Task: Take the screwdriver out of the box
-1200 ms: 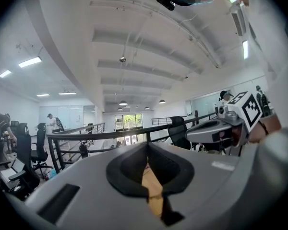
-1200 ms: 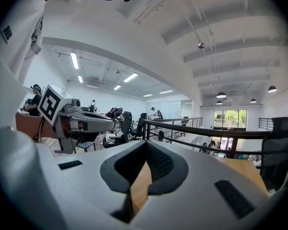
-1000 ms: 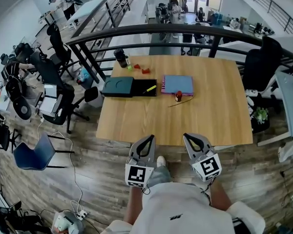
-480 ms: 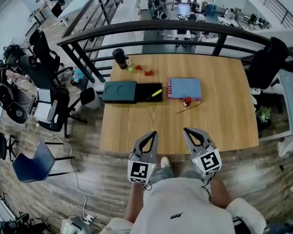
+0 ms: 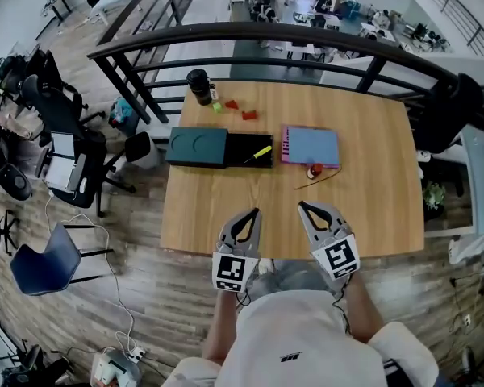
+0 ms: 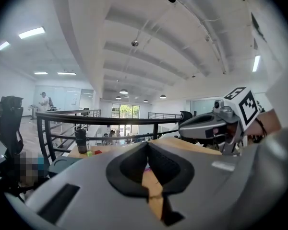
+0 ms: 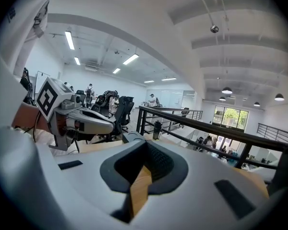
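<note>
Jaws together on the left gripper (image 5: 256, 213), tips touching, nothing between them. Likewise together and empty on the right gripper (image 5: 302, 206). Hover side by side above the near edge of the light wooden bench (image 5: 363, 208), pointing across it, well apart from everything on it.

Far across the bench, the yellow-handled screwdriver (image 5: 261, 151): lies slanted inside the open black rectangular box (image 5: 240, 150), toward its right end. Against the box's left end, touching it, a dark teal flat rectangular piece (image 5: 197, 146). Just beside the box on the right, a flat blue pad with a pink edge (image 5: 310, 144). Near the pad's front edge, a small red round object (image 5: 315, 170), with a thin dark stick (image 5: 316, 180) slanting just in front of it.

Beyond the box, toward the far left corner, a small green block (image 5: 216, 108), two small red pieces (image 5: 248, 115), and a black cylindrical cup (image 5: 199, 85) standing upright. Behind the bench, a black metal railing (image 5: 306, 32).
</note>
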Demonstrator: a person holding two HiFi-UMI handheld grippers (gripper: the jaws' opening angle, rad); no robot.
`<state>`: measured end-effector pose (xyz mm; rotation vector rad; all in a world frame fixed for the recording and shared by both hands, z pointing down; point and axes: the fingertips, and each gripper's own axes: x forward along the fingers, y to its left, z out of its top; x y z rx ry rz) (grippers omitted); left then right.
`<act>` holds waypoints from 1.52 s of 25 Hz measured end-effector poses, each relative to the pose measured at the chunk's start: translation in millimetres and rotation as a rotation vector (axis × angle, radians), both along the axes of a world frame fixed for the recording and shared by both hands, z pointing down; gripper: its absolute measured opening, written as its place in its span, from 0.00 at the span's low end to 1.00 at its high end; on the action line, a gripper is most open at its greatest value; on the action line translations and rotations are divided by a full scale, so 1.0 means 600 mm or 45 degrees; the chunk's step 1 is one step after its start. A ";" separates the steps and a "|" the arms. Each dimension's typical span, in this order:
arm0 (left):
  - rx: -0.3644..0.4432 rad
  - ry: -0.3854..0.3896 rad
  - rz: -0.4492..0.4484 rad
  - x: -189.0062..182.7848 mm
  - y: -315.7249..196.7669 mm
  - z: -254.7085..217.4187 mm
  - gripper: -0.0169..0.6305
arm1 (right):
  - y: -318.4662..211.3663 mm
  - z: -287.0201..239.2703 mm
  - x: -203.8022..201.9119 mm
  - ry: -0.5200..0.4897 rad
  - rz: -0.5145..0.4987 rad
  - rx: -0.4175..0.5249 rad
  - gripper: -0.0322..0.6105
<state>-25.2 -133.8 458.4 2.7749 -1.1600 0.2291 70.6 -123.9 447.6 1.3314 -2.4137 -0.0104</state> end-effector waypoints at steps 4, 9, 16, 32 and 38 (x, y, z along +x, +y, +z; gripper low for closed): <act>-0.044 -0.002 -0.025 0.002 -0.033 0.029 0.05 | -0.046 0.030 0.001 0.037 -0.058 -0.011 0.04; -0.100 -0.014 -0.070 0.013 -0.083 0.064 0.05 | -0.115 0.070 0.012 0.032 -0.112 -0.064 0.04; -0.182 -0.080 -0.132 0.035 -0.152 0.111 0.05 | -0.203 0.142 0.032 0.015 -0.167 -0.198 0.04; -0.277 -0.105 -0.118 0.028 -0.274 0.190 0.05 | -0.354 0.205 0.004 0.270 -0.386 -0.282 0.04; -0.321 -0.061 -0.080 0.029 -0.320 0.223 0.05 | -0.395 0.260 -0.021 0.413 -0.479 -0.343 0.04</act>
